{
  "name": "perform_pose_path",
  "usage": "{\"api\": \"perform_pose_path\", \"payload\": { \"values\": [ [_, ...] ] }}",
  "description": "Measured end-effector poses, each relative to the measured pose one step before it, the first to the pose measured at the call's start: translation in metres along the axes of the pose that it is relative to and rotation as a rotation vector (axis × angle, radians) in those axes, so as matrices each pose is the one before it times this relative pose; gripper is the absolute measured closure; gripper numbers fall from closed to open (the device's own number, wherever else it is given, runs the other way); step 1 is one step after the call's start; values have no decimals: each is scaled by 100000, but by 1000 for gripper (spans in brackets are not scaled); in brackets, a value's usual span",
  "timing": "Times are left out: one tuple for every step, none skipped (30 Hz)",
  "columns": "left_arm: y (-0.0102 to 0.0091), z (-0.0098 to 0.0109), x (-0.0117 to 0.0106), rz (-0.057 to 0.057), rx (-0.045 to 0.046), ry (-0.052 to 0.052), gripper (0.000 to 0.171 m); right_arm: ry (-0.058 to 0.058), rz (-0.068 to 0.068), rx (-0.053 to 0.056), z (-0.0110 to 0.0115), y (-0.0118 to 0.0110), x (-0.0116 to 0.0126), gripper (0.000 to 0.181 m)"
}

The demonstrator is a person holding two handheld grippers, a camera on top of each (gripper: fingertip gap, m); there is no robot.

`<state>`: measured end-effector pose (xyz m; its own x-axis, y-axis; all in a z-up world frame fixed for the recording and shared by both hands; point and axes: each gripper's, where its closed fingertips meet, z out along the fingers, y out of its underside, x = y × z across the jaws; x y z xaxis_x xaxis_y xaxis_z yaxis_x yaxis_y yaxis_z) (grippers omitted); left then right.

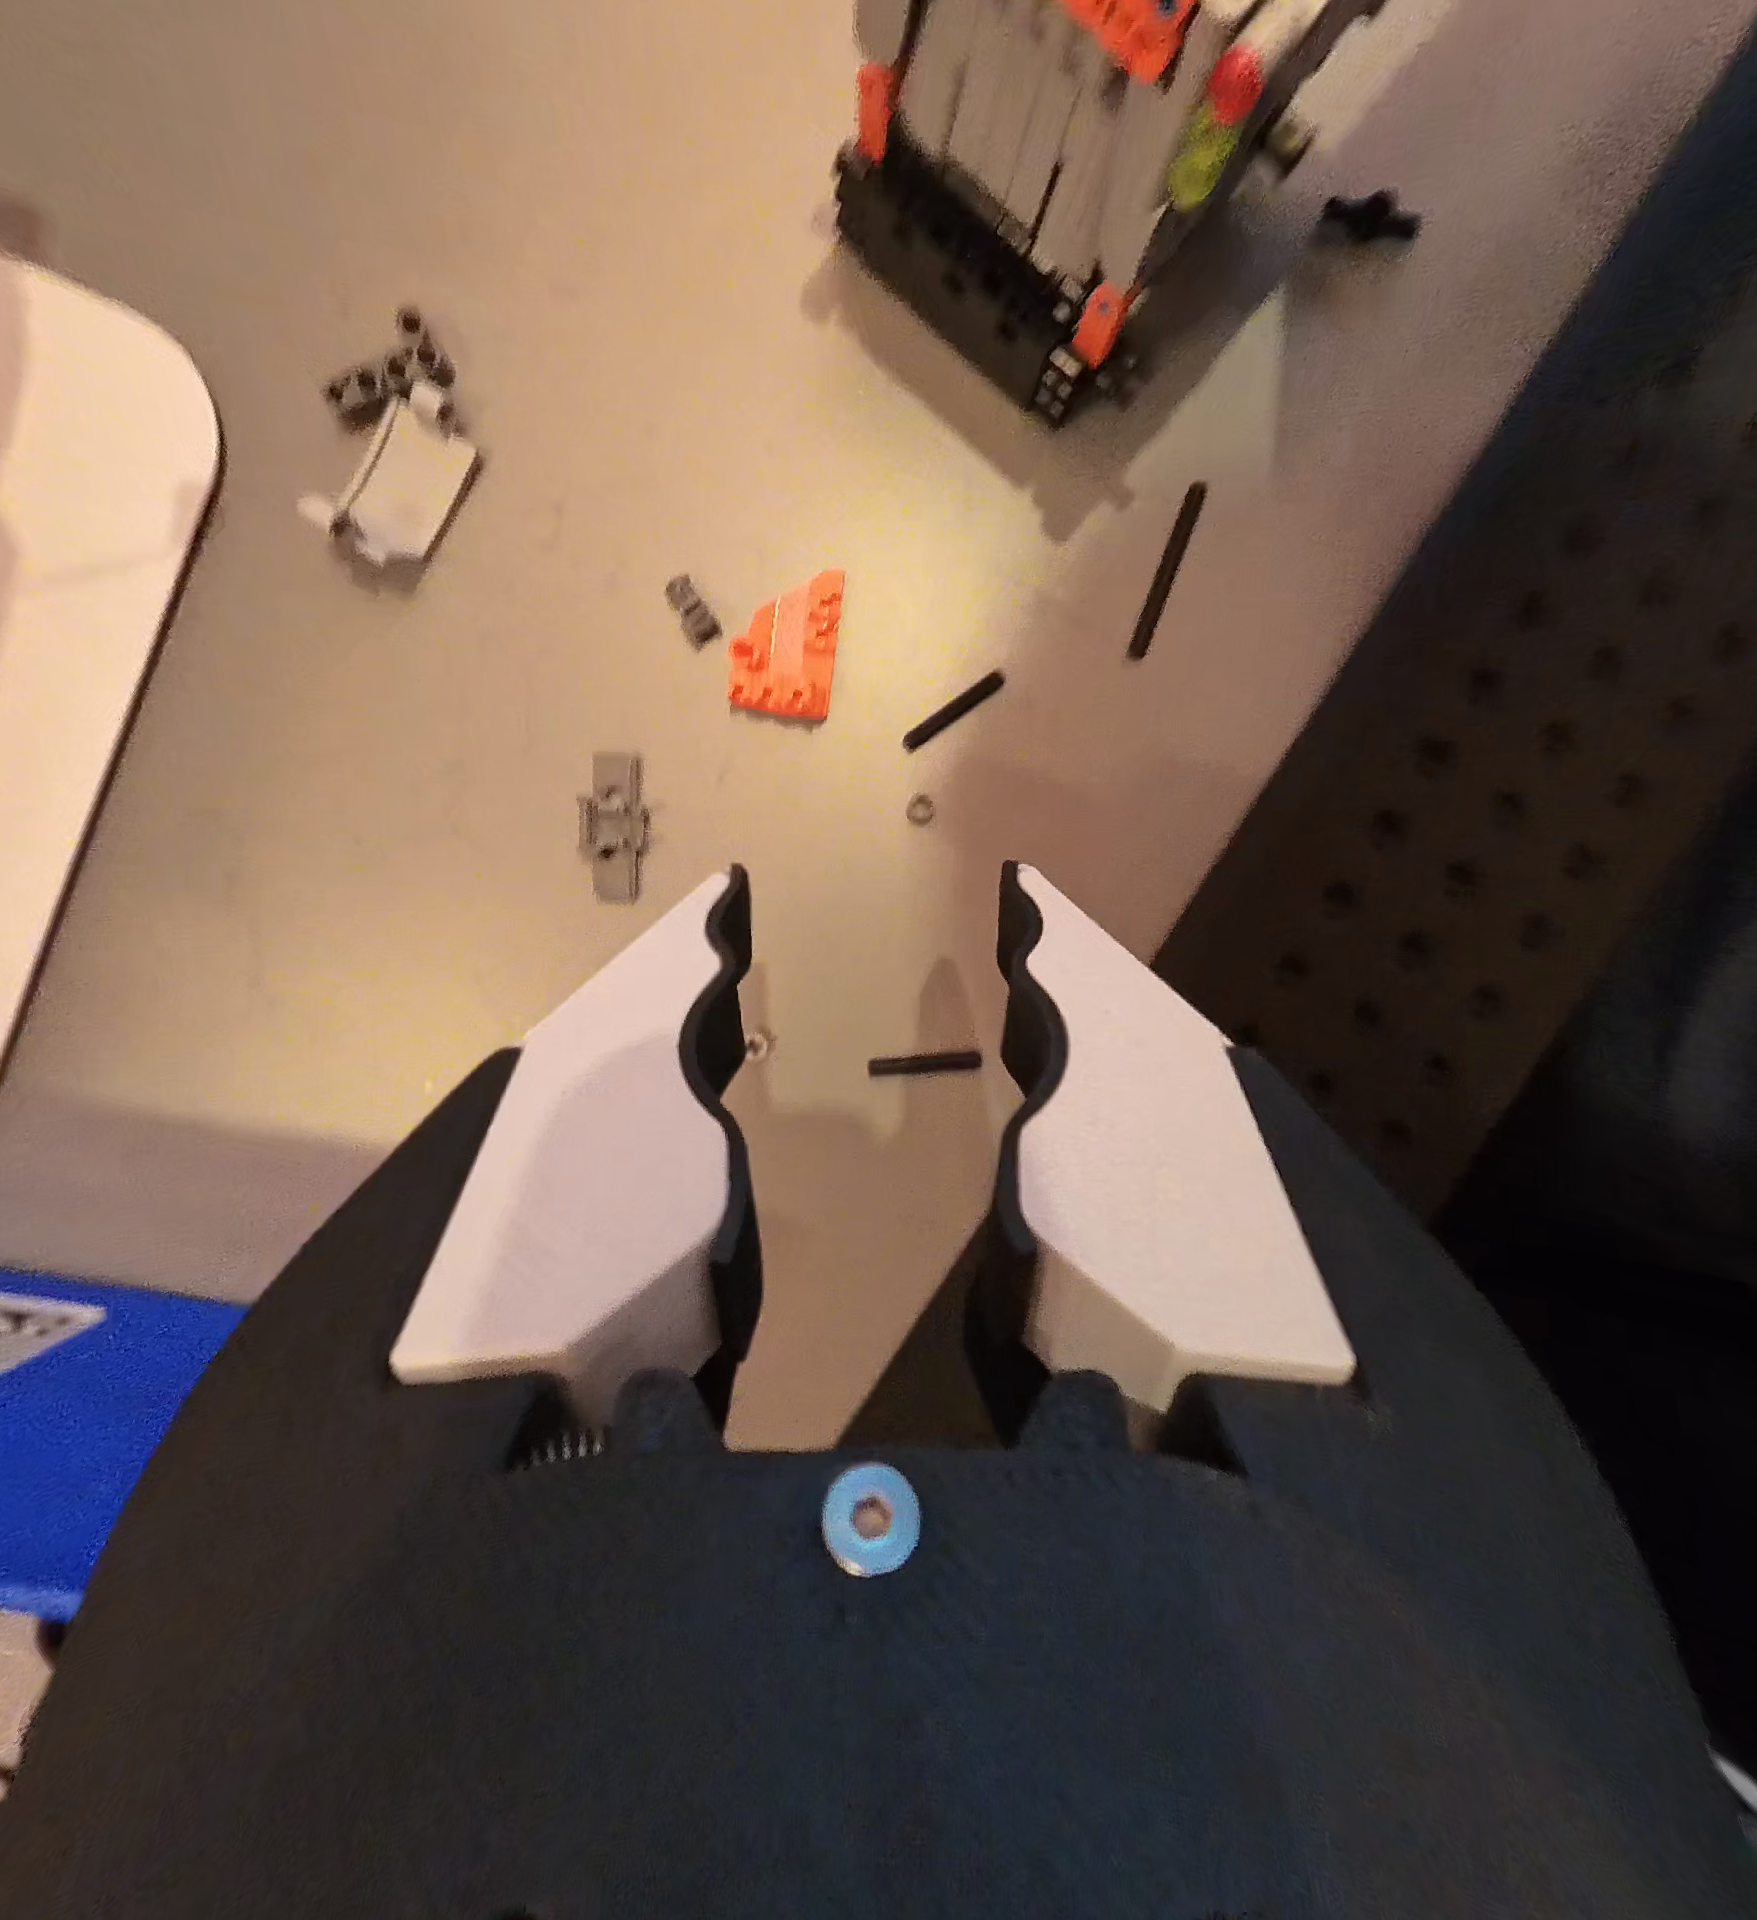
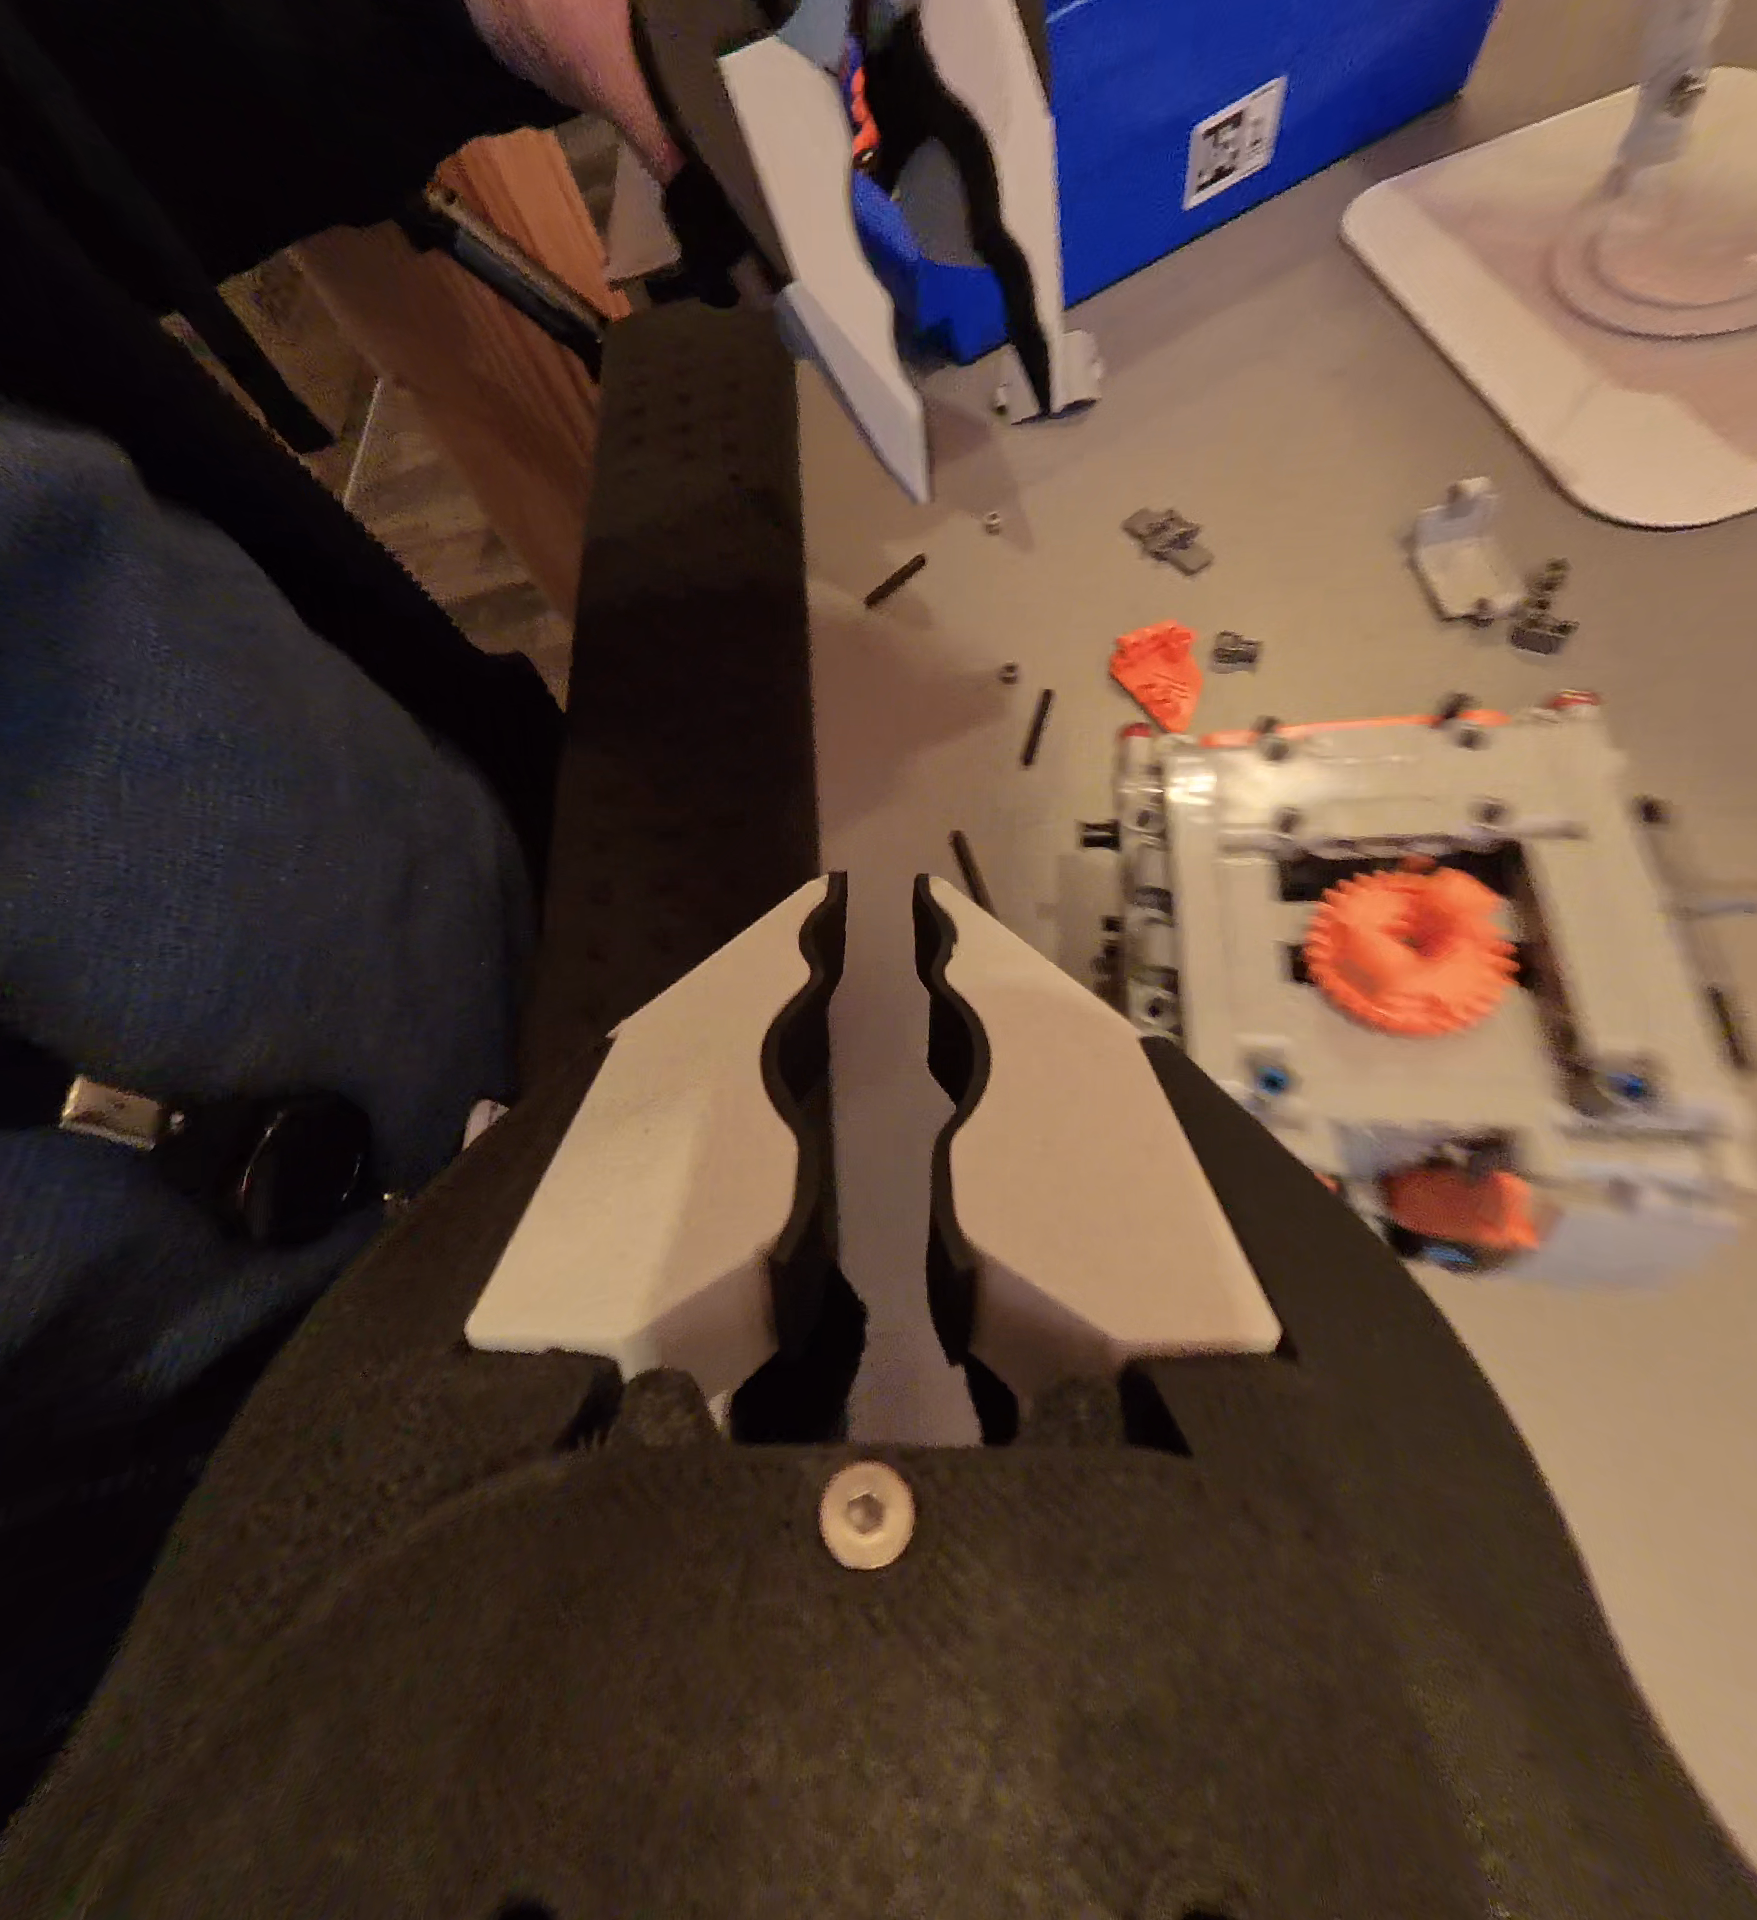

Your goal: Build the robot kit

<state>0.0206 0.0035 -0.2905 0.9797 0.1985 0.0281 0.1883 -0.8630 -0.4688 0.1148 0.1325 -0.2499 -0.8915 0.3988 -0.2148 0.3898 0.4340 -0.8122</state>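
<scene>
My left gripper (image 1: pixel 874 883) is open and empty, low over the beige table (image 1: pixel 562 208). A short black pin (image 1: pixel 924 1063) lies on the table between its fingers. An orange wedge plate (image 1: pixel 791 649) and two black axles (image 1: pixel 1165 571) lie just ahead. A grey and black brick model (image 1: pixel 1050 187) stands farther off. My right gripper (image 2: pixel 879 894) is open by a narrow gap and empty, at the table's edge. The model (image 2: pixel 1248 831), with an orange gear (image 2: pixel 1414 951), lies just to its right. The left gripper (image 2: pixel 983 436) shows ahead, near a pin (image 2: pixel 895 580).
A black perforated strip (image 1: pixel 1476 779) (image 2: pixel 697 623) runs along the table's edge. A white lamp base (image 1: pixel 53 623) (image 2: pixel 1632 343) and a blue box (image 1: pixel 22 1434) (image 2: pixel 1269 104) stand at the side. Small grey parts (image 1: pixel 614 821) (image 1: pixel 396 488) lie scattered. A person's leg in jeans (image 2: pixel 178 779) is beside the table. Some 15 cm of space lies between my two pairs of fingers.
</scene>
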Motion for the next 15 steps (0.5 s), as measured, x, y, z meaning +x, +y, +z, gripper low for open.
{"api": "perform_pose_path", "payload": {
  "values": [
    [627,173,-429,-1761,-996,-4313,128,-350,-163,-1207,952,229,-560,170],
    [369,109,-297,-1981,423,-2827,130,2850,183,-982,811,185,-17,170],
    [81,119,144,-2348,1740,637,130,2940,-181,-354,657,112,-21,170],
    [-27,116,-41,-1620,1587,-142,131,70,-52,-263,514,151,-462,170],
    [-2,118,-422,-573,683,-1924,132,2640,1119,-468,330,247,42,167],
    [-220,170,-356,218,1373,-623,135,5340,1856,-448,103,362,552,167],
    [-458,285,38,118,1637,2212,135,3872,2687,-349,-24,511,448,169],
    [-556,345,-120,728,1200,858,135,2505,3953,-335,-132,613,354,168],
    [-526,367,-165,1865,691,248,135,3662,4084,-144,-265,662,581,167],
    [-449,340,-61,2440,422,971,135,3970,3028,-636,-358,815,611,166],
    [-468,228,-43,1987,767,1140,135,3207,2533,-2476,-328,1095,478,166],
    [-518,95,-71,1330,1401,819,135,4795,2611,-3427,-292,1263,685,164],
    [-445,24,0,672,1432,901,136,4508,2093,-3116,-209,1234,588,163],
    [-275,54,278,626,920,2056,136,3603,2060,-2106,-199,1064,402,161],
    [-115,91,440,1207,563,2214,136,3286,2842,-623,-182,750,345,161]
  ]
}}
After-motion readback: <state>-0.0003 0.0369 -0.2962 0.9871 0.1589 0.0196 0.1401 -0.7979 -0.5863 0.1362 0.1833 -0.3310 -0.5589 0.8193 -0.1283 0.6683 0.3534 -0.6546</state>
